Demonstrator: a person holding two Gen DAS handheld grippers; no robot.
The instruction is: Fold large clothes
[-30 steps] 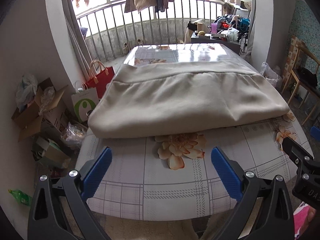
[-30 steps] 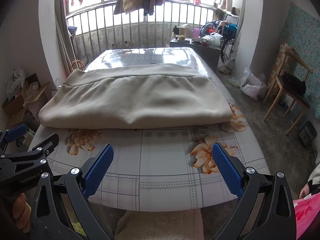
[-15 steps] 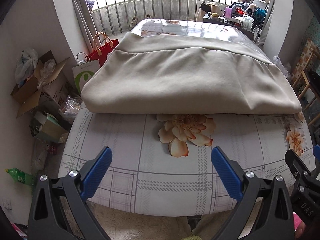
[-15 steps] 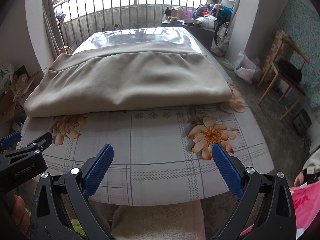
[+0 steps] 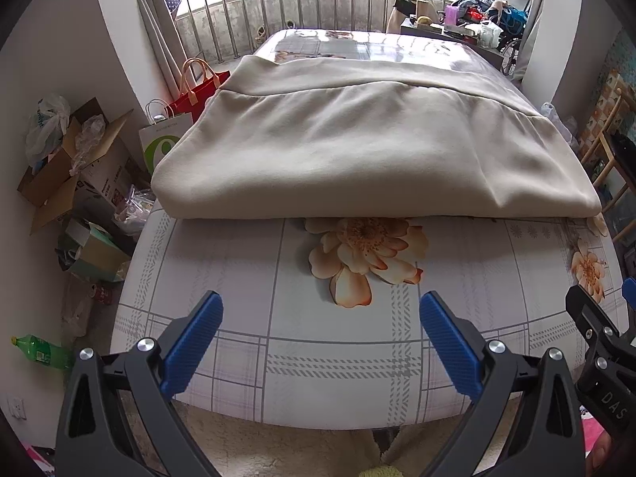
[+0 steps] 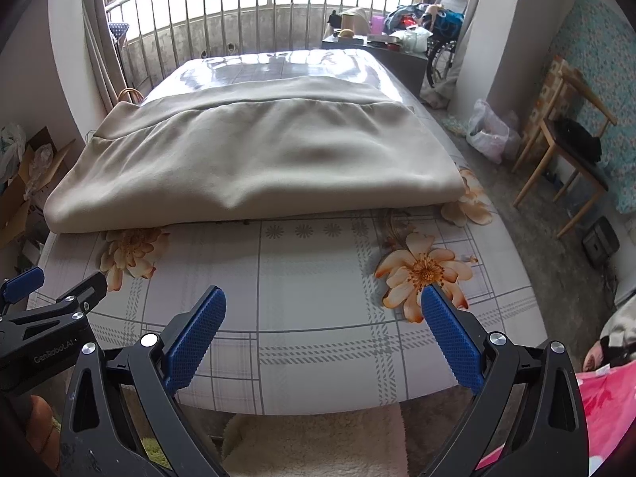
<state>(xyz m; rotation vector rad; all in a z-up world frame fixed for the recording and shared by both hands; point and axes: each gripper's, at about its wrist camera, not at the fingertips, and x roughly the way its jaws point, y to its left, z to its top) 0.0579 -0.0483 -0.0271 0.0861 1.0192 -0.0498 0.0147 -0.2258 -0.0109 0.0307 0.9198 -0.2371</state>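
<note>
A large beige garment (image 5: pixel 365 143) (image 6: pixel 254 155) lies folded into a thick rectangle across the middle of the table (image 5: pixel 254 342) (image 6: pixel 310 290), which has a floral plaid cover. My left gripper (image 5: pixel 320 310) hangs open above the near edge of the table, well short of the cloth, with nothing between its blue pads. My right gripper (image 6: pixel 324 302) is open too, beside it to the right, also over the near edge. Each gripper shows at the side of the other's view.
Cardboard boxes (image 5: pixel 71 171), shopping bags (image 5: pixel 175 119) and a green bottle (image 5: pixel 39 351) crowd the floor on the left. A wooden chair (image 6: pixel 568 139) and a plastic bag (image 6: pixel 489 131) stand on the right. A railing (image 6: pixel 254 20) and a cluttered cabinet lie beyond the table.
Both grippers have risen and tilted down toward the table over the last second, so the cloth now sits lower and larger in view. Both stayed open.
</note>
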